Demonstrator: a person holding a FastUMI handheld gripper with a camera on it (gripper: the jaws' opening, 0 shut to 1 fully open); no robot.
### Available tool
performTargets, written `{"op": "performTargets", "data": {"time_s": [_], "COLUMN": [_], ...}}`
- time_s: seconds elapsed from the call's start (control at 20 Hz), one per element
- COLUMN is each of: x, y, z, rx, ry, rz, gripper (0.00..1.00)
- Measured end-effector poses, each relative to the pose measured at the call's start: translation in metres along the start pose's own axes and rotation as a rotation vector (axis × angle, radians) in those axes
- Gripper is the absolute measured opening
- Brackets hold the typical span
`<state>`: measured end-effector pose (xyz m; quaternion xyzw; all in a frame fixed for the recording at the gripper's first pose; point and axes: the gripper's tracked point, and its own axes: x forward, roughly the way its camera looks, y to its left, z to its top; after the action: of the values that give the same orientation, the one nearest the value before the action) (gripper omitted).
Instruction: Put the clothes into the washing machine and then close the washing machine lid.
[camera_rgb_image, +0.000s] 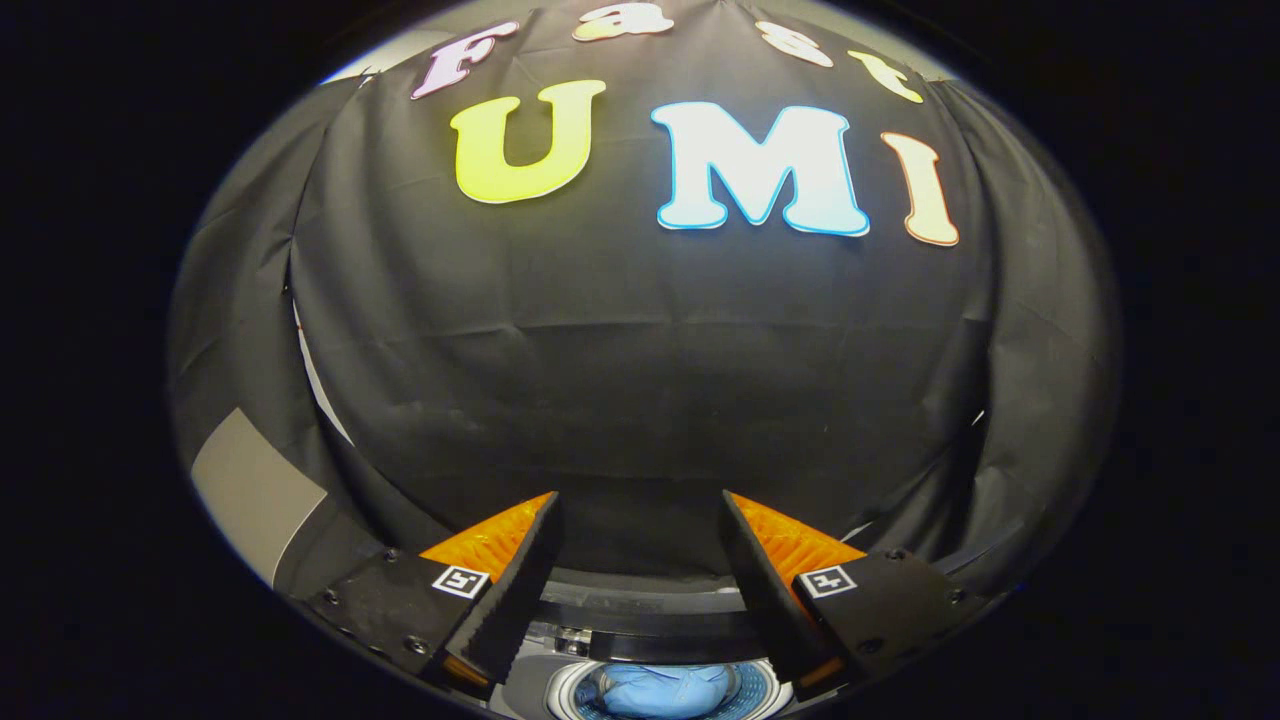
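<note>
We are holding the hand-held gripper (640, 520) high above the machine, its two fingers spread wide apart with nothing between them, pointing mostly at the black cloth wall of the booth. Below and between the fingers we are seeing the round opening of the white top-loading washing machine (560, 690), and inside its drum a crumpled pale blue cloth garment (665, 692) is already lying, so we are judging the loading part as done and the closing of the lid as the step in hand. Just beyond the drum, a dark curved lid of the washer (640, 612) is showing as a band between the fingers, apparently standing raised, though we cannot tell its exact angle from here. To do this well, we are aiming to bring the open fingers down toward the lid's free edge, keeping them clear of the drum mouth and the garment, then guiding the lid forward and down slowly rather than letting it drop.
</note>
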<state>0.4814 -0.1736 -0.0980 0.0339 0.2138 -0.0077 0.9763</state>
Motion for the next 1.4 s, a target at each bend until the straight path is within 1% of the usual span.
{"op": "performTargets", "data": {"time_s": [0.8,1.1,1.4], "x": [-0.048,-0.067,-0.091], "y": [0.004,0.007,0.009], "z": [-0.022,-0.032,-0.064], "rx": [-0.003,-0.005,0.006], "ry": [-0.092,-0.155,-0.118], "rz": [-0.006,-0.017,-0.038], "gripper": [0.97,0.97,0.97]}}
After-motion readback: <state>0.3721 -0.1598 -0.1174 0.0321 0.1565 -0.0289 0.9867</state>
